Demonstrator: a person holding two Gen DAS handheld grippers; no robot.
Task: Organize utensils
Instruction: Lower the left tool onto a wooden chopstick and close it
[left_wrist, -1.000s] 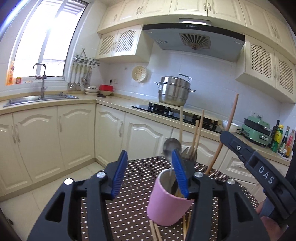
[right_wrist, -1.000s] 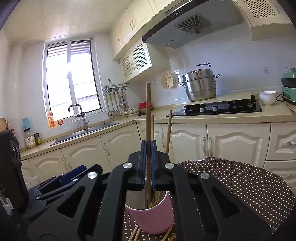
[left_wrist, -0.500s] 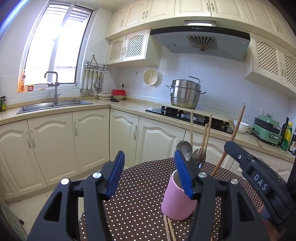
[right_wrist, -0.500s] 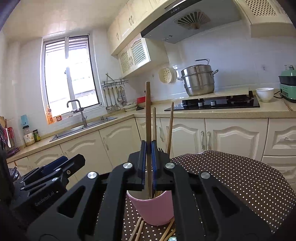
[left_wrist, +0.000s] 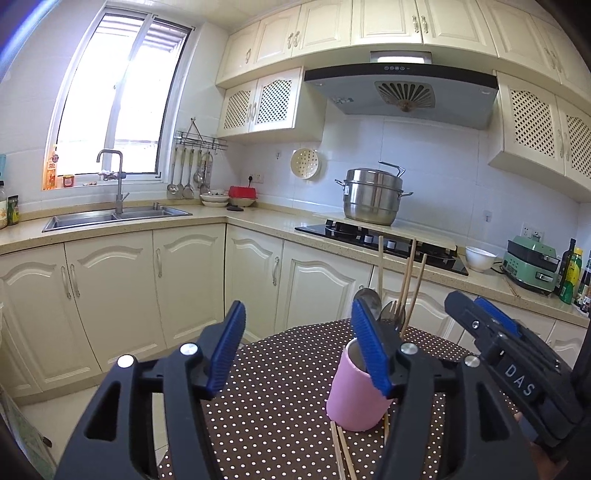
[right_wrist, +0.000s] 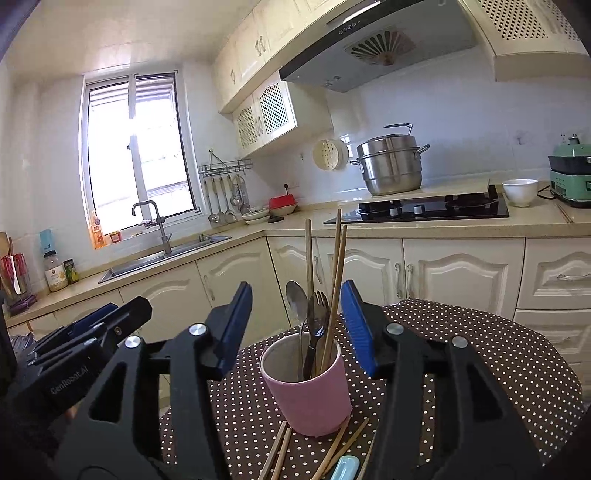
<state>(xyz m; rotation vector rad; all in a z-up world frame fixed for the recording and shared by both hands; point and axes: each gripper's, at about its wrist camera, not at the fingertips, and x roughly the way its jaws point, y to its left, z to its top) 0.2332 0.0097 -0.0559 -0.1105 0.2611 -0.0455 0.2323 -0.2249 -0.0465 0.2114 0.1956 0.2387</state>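
Observation:
A pink cup (right_wrist: 308, 391) stands on a brown dotted table (right_wrist: 480, 350). It holds a spoon (right_wrist: 296, 295), a dark fork (right_wrist: 317, 314) and several wooden chopsticks (right_wrist: 338, 266). My right gripper (right_wrist: 295, 328) is open and empty, raised just behind the cup. My left gripper (left_wrist: 301, 350) is open and empty, with the cup (left_wrist: 352, 397) behind its right finger. Loose chopsticks (right_wrist: 277, 454) lie on the table in front of the cup, also in the left wrist view (left_wrist: 341, 454). The right gripper's body (left_wrist: 509, 358) shows at the right in the left wrist view.
A light blue utensil tip (right_wrist: 343, 467) lies at the near table edge. Kitchen counters with a sink (left_wrist: 114, 216), a hob (right_wrist: 424, 208) and a steel pot (right_wrist: 391, 166) run behind the table. The left gripper's body (right_wrist: 74, 365) is at the left.
My right gripper has opened and let go of the chopstick, which now stands in the cup. Both grippers have drawn back a little from the cup.

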